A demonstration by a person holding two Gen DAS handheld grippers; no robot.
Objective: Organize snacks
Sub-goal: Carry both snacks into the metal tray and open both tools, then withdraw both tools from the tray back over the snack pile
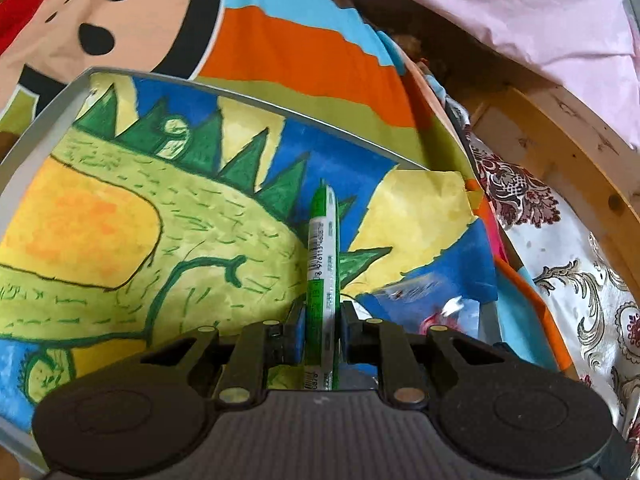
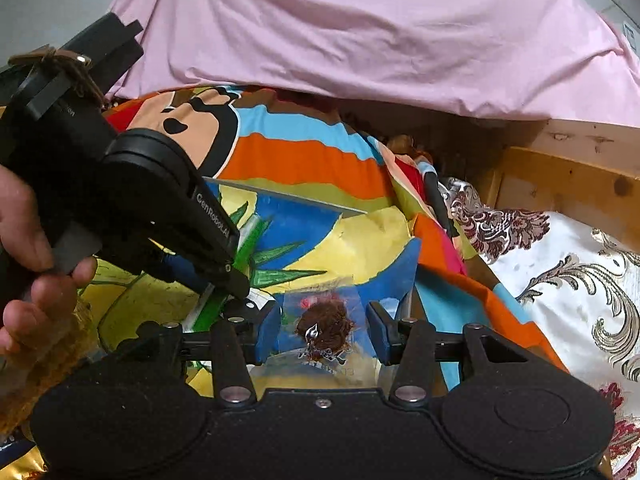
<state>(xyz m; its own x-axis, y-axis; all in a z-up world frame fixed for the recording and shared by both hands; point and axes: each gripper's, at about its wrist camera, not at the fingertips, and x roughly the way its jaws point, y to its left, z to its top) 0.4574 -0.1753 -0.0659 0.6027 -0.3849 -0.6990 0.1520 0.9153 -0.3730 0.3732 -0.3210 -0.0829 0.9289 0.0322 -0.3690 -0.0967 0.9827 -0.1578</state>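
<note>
My left gripper [image 1: 322, 320] is shut on a flat green and white snack packet [image 1: 323, 256], held edge-on above a grey tray [image 1: 240, 94] lined with a dinosaur drawing. In the right wrist view the left gripper [image 2: 236, 284] reaches in from the left, the green packet [image 2: 248, 244] in its jaws. My right gripper [image 2: 324, 330] is open, its blue pads either side of a clear packet with a dark brown snack [image 2: 324, 326] lying on the drawing. That clear packet also shows in the left wrist view [image 1: 424, 300], to the right of the left gripper.
The tray sits on a bright cartoon cloth [image 2: 296, 152]. A pink sheet [image 2: 360, 32] lies behind. A wooden frame [image 2: 560, 176] and a patterned white fabric [image 2: 568, 280] are at the right. A golden wrapped snack [image 2: 44, 364] is at the lower left.
</note>
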